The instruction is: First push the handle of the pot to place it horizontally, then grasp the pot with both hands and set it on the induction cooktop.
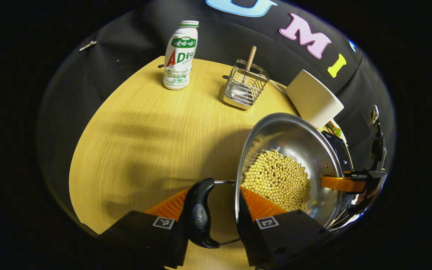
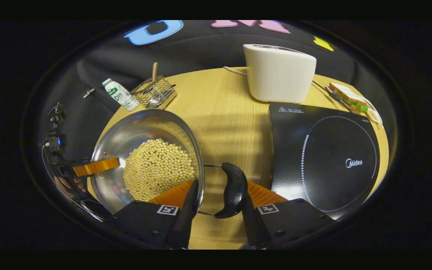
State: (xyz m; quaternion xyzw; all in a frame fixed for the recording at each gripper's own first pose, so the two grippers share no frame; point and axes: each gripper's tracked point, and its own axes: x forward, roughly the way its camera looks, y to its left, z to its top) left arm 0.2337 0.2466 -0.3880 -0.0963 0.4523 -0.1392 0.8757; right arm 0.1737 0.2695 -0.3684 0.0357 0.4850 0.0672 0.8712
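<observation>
Bottle: stands upright at the far left of the table, well apart from the pot.
Wire basket: just right of the bottle, a wooden stick standing in it.
Left claw: closed on the pot's near rim and black side handle, one finger outside, one inside above the beans.
Pot: steel, holding soybeans, gripped on both sides, left of the induction cooktop and not on it.
Right claw: gripping the opposite rim and its black side handle.
Toaster: white, behind the cooktop.
Sandwich: at the table's far right edge.
</observation>
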